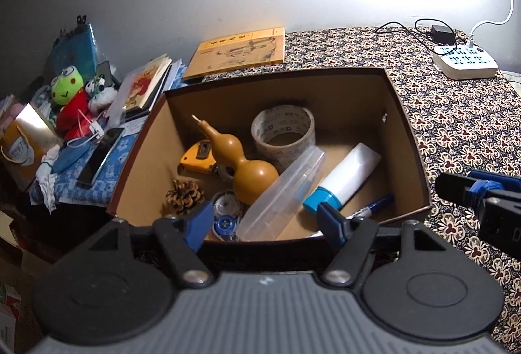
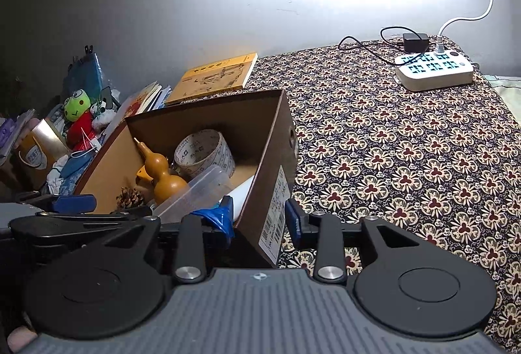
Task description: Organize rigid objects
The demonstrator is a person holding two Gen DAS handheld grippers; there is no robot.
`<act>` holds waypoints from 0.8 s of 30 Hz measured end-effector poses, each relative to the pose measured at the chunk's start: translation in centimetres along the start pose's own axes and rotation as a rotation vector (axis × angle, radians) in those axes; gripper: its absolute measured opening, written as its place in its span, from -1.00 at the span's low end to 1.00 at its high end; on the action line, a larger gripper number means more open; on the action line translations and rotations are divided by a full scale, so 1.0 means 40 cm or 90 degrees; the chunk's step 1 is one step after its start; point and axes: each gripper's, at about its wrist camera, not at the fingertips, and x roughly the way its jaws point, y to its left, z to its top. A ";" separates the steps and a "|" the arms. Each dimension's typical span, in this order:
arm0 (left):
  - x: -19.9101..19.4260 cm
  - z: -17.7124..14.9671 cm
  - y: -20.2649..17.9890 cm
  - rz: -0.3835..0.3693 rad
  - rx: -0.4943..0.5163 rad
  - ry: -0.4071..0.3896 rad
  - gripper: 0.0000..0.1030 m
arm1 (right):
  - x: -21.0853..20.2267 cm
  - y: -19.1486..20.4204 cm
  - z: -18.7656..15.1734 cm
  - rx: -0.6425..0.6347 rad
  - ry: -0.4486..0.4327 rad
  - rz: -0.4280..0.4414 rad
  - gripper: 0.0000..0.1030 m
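Brown box [image 1: 407, 139] on the flowered desk [image 2: 407, 158], full of things: a gourd [image 1: 247, 168], tape roll [image 1: 283, 132], clear tube [image 1: 280, 194], white bottle [image 1: 348, 175], blue marker [image 1: 374, 207], pine cone [image 1: 184, 196]. Left gripper [image 1: 263, 220] spread wide, holding nothing, above the near rim. Right gripper [image 2: 259, 217] spread wide too, straddling the box's right wall.

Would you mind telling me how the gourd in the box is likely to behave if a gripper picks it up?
The gourd looks smooth and glossy, so it may slip between fingers. Its rounded bulbs suggest it would roll if nudged. Its thin stem tip looks fragile, probably best avoided.
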 end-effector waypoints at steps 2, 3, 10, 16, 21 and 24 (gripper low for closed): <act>-0.006 -0.005 -0.018 -0.001 0.001 0.002 0.40 | -0.003 -0.015 -0.005 0.009 0.004 -0.004 -0.66; -0.007 -0.007 -0.027 0.000 0.002 0.003 0.41 | -0.004 -0.023 -0.009 0.012 0.006 -0.006 -0.66; -0.011 -0.023 -0.092 -0.011 0.011 0.023 0.42 | -0.008 -0.072 -0.020 0.021 0.020 -0.029 -0.64; -0.011 -0.035 -0.141 -0.009 0.016 0.037 0.42 | -0.007 -0.100 -0.022 0.028 0.035 -0.038 -0.62; -0.004 -0.039 -0.162 -0.013 0.016 0.048 0.42 | -0.005 -0.114 -0.029 0.027 0.048 -0.043 -0.60; 0.001 -0.041 -0.172 -0.013 0.013 0.058 0.42 | -0.002 -0.122 -0.030 0.027 0.058 -0.047 -0.60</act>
